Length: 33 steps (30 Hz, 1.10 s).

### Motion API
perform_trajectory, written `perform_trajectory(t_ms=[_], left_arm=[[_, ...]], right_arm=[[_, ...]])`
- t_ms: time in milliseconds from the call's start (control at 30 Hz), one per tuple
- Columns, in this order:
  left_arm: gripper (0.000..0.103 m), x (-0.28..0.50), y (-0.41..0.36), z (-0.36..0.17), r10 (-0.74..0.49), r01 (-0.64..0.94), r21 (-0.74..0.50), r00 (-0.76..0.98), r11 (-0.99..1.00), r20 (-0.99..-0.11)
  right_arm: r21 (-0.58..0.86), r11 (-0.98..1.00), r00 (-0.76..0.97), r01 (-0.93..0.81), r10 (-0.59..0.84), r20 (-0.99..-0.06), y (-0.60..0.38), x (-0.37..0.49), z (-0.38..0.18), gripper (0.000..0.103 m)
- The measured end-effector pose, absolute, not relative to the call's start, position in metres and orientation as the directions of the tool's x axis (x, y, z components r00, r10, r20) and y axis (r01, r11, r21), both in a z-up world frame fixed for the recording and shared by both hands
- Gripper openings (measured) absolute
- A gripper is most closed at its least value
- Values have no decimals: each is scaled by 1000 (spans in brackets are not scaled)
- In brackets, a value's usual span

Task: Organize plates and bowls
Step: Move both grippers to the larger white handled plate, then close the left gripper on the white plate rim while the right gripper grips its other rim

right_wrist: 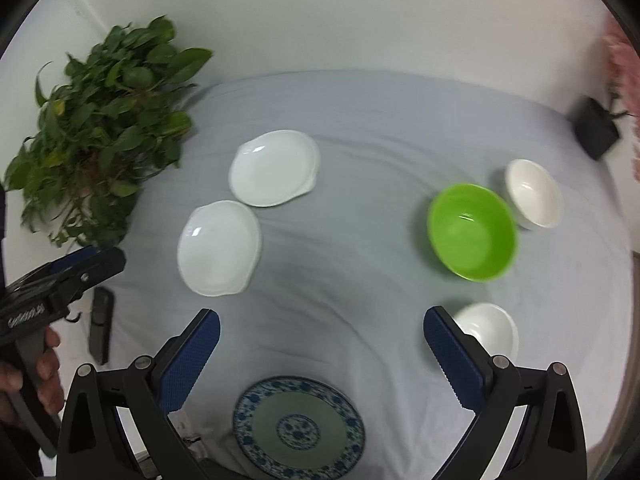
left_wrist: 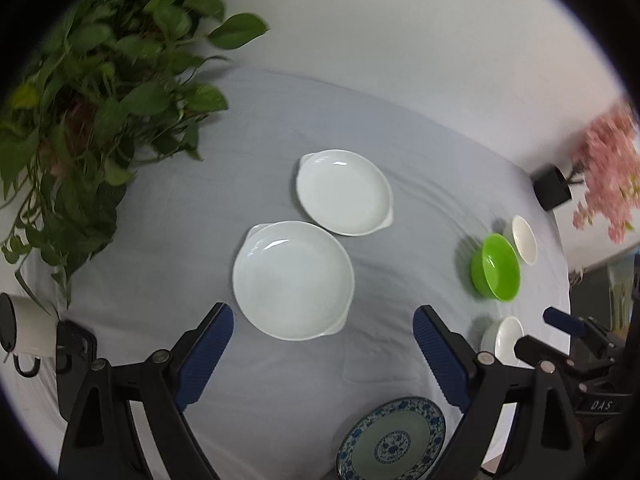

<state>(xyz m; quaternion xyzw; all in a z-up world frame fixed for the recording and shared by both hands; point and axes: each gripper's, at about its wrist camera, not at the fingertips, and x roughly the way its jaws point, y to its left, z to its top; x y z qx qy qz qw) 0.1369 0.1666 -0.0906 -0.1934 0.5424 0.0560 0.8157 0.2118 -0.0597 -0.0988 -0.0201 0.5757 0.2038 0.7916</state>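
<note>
Two white eared plates lie on the grey cloth: a near one [left_wrist: 293, 280] [right_wrist: 219, 248] and a far one [left_wrist: 345, 192] [right_wrist: 274, 168]. A blue-patterned plate [left_wrist: 392, 440] [right_wrist: 299, 428] sits at the table's front edge. To the right stand a green bowl [left_wrist: 496, 267] [right_wrist: 472, 232], a far white bowl [left_wrist: 525, 239] [right_wrist: 534, 194] and a near white bowl [left_wrist: 505, 339] [right_wrist: 486, 328]. My left gripper [left_wrist: 324, 320] hovers open just in front of the near white plate, nothing between its fingers. My right gripper [right_wrist: 322, 324] hangs open over bare cloth, beyond the patterned plate and left of the near white bowl.
A leafy green plant [left_wrist: 100, 100] [right_wrist: 104, 136] fills the far left. A white mug [left_wrist: 28, 330] and a dark remote [right_wrist: 102, 324] lie at the left edge. A black box [right_wrist: 596, 128] and pink flowers [left_wrist: 608, 172] stand at the far right. A person's hand [right_wrist: 44, 376] holds the left gripper.
</note>
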Motion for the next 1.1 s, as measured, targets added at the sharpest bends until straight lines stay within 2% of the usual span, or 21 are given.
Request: perform_trajectory(t_ms=[167, 367, 500, 667, 733, 800, 867, 900, 933, 967, 1100], left_arm=[[91, 155, 203, -130, -170, -376, -295, 332, 879, -928], [91, 171, 229, -203, -257, -418, -331, 224, 846, -940], [91, 175, 238, -237, -285, -460, -346, 200, 818, -938], [90, 175, 243, -254, -312, -494, -376, 211, 783, -926], [89, 176, 244, -256, -326, -493, -393, 220, 776, -920], [83, 176, 245, -258, -326, -497, -393, 219, 774, -920], [71, 176, 248, -263, -339, -512, -397, 208, 762, -918], [67, 176, 251, -265, -344, -519, -401, 208, 754, -916], [59, 177, 252, -266, -345, -525, -403, 209, 750, -915], [52, 177, 256, -268, -344, -530, -400, 206, 748, -916], [39, 175, 262, -271, -342, -541, -400, 210, 740, -916]], right_arm=[[303, 846, 169, -439, 408, -897, -26, 246, -128, 103], [318, 809, 120, -494, 426, -897, 26, 285, -187, 102], [380, 799, 72, -466, 462, -884, 43, 310, -234, 92], [385, 793, 55, -473, 462, -885, 64, 325, -266, 82], [374, 782, 33, -498, 448, -893, 76, 324, -276, 71], [379, 772, 10, -510, 446, -895, 86, 321, -283, 61], [365, 774, 15, -518, 434, -901, 93, 320, -286, 54], [360, 775, 17, -519, 430, -903, 96, 320, -288, 48], [359, 778, 15, -516, 427, -904, 100, 321, -291, 41], [357, 781, 12, -513, 422, -906, 101, 323, -293, 39], [361, 789, 2, -497, 418, -909, 106, 328, -302, 30]])
